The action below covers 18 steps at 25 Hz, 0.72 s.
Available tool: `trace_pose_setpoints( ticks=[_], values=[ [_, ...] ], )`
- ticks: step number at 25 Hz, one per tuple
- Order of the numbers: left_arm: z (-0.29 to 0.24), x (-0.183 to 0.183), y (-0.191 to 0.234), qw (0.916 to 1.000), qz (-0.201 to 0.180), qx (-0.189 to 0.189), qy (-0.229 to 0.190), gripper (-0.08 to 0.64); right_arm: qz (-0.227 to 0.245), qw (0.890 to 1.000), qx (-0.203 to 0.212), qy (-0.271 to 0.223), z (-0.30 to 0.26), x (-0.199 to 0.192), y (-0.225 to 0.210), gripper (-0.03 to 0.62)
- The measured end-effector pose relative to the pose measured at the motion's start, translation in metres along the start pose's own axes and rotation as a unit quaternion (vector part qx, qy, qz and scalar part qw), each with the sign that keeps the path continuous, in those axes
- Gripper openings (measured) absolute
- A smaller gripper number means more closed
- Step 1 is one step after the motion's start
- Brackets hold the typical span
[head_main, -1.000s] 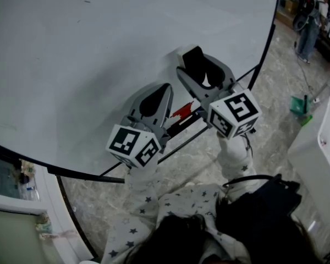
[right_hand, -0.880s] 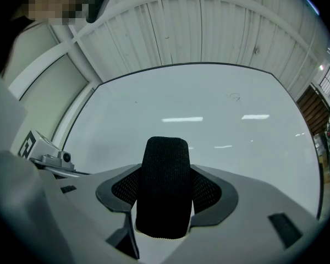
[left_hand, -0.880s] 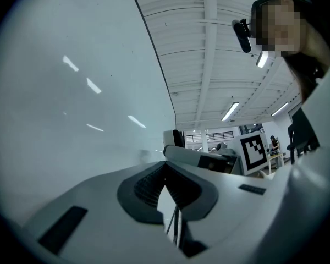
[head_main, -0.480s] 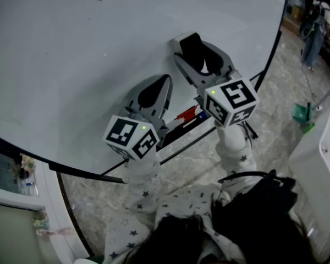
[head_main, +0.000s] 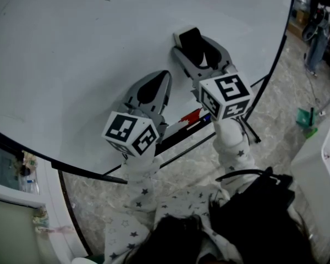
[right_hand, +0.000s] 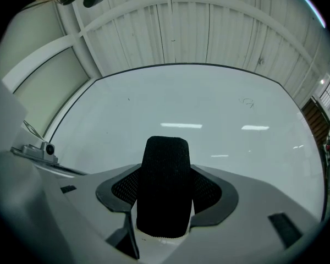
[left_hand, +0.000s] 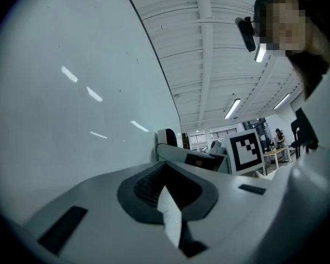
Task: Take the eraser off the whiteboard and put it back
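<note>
The biggest thing is the whiteboard (head_main: 88, 48). It fills the far and left part of the head view, and its face is clean and pale.

Next come the 2 grippers, held up side by side in front of the board. The right gripper (head_main: 192, 44) is farther up the board. Its jaws stand wide apart and press on both sides of the eraser (right_hand: 164, 191), so it has a firm hold of it. The left gripper (head_main: 165, 77) is lower and to the left. Its jaws are closed to a point and there is nothing in them.

The eraser is a black, fuzzy block with a white back. It stands upright between the right jaws and sticks out past their tips. It sits very near the face of the board. I cannot tell if it touches the board.

Under the grippers, a thin black tray (head_main: 176, 139) runs along the near edge of the board. A red marker (head_main: 190, 116) lies in the tray, between the 2 grippers. More pens lie beside it, but they are too small to tell apart.
</note>
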<state>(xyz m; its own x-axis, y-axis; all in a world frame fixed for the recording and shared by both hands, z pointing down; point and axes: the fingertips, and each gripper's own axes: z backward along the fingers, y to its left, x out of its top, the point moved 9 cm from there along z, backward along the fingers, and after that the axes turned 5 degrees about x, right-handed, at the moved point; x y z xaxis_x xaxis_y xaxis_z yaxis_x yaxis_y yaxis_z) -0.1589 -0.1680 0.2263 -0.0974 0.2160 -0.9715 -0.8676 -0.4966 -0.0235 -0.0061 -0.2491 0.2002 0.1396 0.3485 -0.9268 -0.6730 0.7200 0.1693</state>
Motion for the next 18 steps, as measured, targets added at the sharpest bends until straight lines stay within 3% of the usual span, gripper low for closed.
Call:
trace_pose_setpoints(
  ticks=[18],
  values=[
    [0.0017,-0.0026,0.0007,1.0000,-0.002,0.006,0.004,0.001,0.054,0.998,-0.021,-0.010,-0.0008,-0.0014,0.0079,0.259]
  ],
)
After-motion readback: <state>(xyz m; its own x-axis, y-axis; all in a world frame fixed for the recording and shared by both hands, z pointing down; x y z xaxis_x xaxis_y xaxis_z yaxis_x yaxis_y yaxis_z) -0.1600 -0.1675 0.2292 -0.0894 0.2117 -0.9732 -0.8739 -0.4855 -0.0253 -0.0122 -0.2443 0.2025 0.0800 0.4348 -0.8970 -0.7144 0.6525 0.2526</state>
